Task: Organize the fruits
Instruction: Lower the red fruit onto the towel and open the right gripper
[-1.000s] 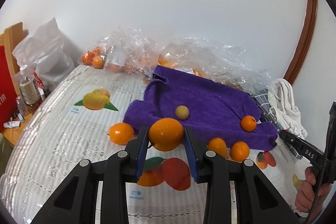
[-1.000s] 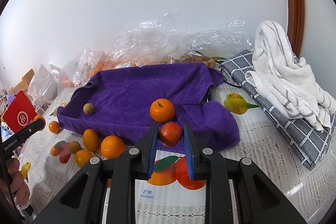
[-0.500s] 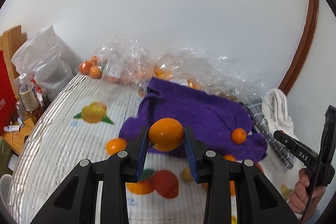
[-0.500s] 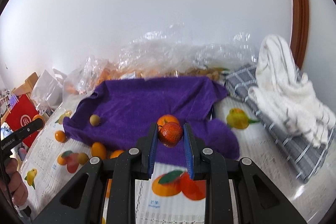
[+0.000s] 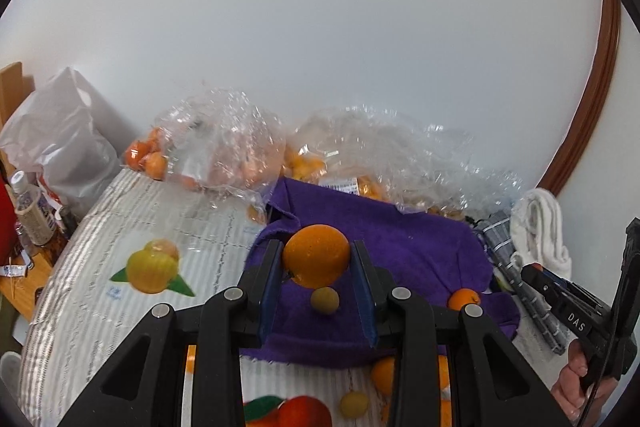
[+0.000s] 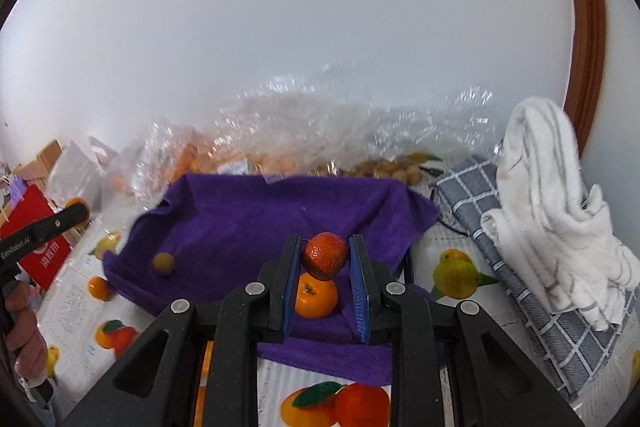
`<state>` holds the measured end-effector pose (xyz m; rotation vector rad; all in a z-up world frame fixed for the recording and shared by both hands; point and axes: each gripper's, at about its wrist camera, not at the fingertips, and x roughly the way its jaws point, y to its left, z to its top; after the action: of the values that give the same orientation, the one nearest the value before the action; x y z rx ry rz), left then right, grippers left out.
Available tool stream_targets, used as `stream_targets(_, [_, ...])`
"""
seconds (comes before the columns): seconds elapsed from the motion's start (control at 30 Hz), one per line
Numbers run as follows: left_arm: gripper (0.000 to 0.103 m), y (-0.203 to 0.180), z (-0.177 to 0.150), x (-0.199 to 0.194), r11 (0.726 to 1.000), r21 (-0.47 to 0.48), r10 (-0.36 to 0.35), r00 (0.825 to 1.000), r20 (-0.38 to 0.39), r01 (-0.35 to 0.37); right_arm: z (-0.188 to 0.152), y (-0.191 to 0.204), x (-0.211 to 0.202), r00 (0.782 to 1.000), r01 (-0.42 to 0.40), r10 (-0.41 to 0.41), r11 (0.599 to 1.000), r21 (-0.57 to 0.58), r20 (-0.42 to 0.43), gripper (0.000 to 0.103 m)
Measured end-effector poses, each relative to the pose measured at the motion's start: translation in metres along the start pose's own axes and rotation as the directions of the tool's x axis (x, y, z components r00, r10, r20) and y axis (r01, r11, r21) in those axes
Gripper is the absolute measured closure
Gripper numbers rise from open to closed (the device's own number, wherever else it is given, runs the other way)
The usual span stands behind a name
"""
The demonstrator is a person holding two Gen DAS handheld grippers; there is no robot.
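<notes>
Two claws hang above a purple towel point(image 5: 420, 251), each clamped on one fruit. The left gripper point(image 5: 316, 267) pinches a large orange point(image 5: 316, 255) between its blue pads, both touching the peel; a small yellow-green fruit point(image 5: 325, 300) lies on the cloth just below it. The right gripper point(image 6: 325, 267) squeezes a red-orange fruit point(image 6: 325, 255) at its fingertips, directly over a mandarin point(image 6: 316, 297) resting on the towel beneath its jaws.
</notes>
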<state>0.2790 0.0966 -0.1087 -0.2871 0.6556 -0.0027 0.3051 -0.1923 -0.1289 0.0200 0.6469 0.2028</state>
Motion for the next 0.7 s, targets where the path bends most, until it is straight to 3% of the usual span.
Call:
stream_targets(0.27, [0.071,-0.001,-0.025,0.035,0.995,0.028,0.094,0.996,-0.004,-0.094,-0.022,-0.012,0.037,0.995,0.025,-0.027,0.999,-0.019,-0.095,0.079])
stream_targets(0.7, [0.071,-0.006,-0.044,0.054,0.984,0.105,0.153,0.986,-0.064,-0.146,-0.043,-0.010,0.059,0.985,0.071,-0.081,0.995,-0.068,-0.153,0.079])
